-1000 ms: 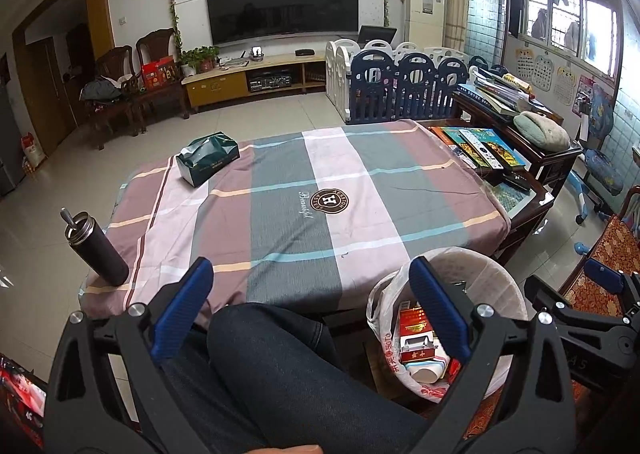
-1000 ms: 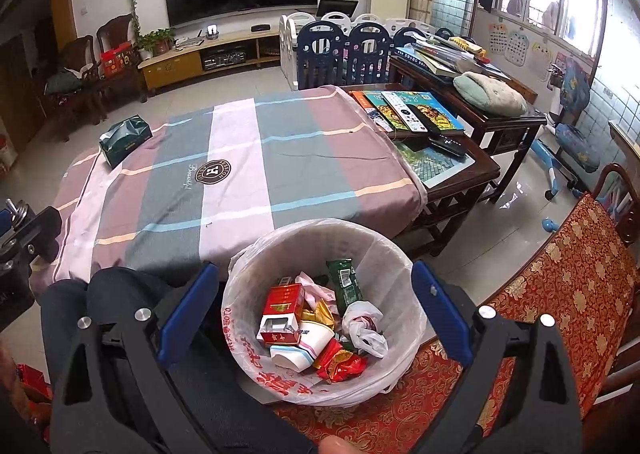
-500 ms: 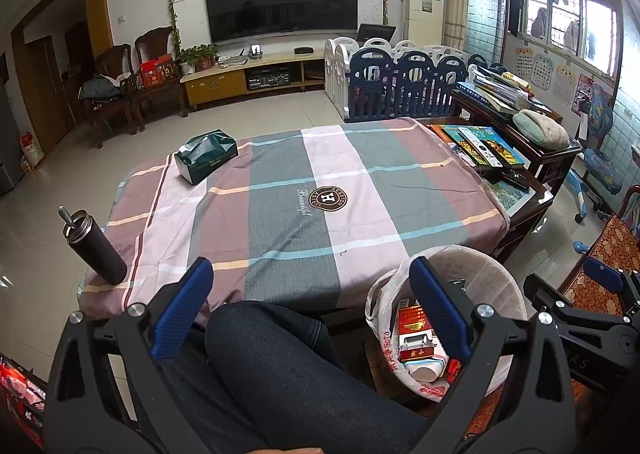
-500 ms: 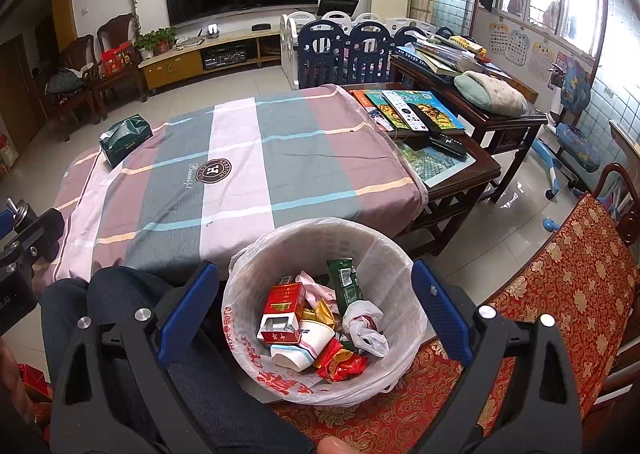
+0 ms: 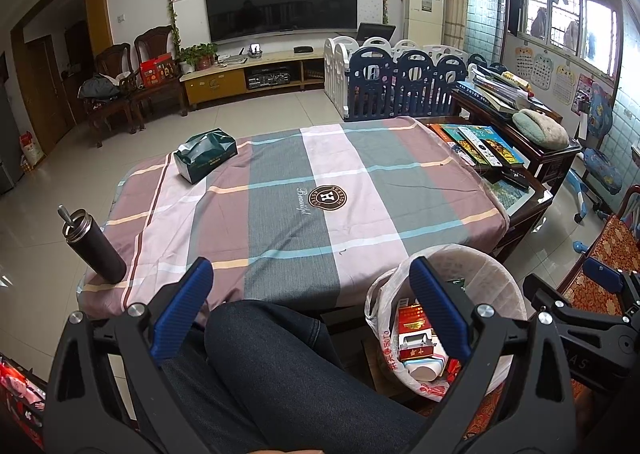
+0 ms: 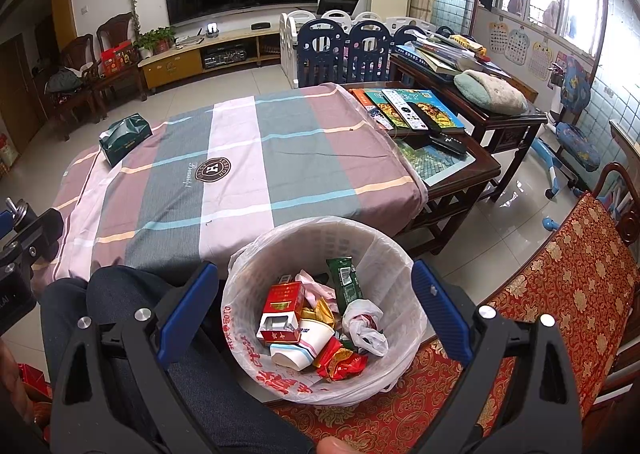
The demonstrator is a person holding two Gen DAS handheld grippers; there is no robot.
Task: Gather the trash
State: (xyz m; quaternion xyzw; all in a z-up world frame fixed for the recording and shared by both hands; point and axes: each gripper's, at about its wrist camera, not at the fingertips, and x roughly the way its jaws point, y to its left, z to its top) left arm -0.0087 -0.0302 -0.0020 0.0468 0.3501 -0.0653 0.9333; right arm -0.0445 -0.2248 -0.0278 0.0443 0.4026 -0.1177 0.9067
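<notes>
Trash [image 6: 320,318] fills the lined wastebasket [image 6: 400,254] at the desk's [image 6: 240,173] near edge. Both the right tongs [image 6: 314,288] and left tongs [image 5: 310,280] gape empty. Tissue pack [image 5: 206,153] and flask [image 5: 94,246] occupy the plaid cloth's far corners.

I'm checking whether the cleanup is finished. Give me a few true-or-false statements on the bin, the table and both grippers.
1. The trash bin holds a red cigarette pack. True.
2. The right gripper is shut on a wrapper. False: it is open and holds nothing.
3. The tissue box lies inside the bin. False: it sits on the tablecloth.
4. The left gripper is open. True.
5. The dark bottle lies on its side on the floor. False: it stands at the table's corner.
</notes>
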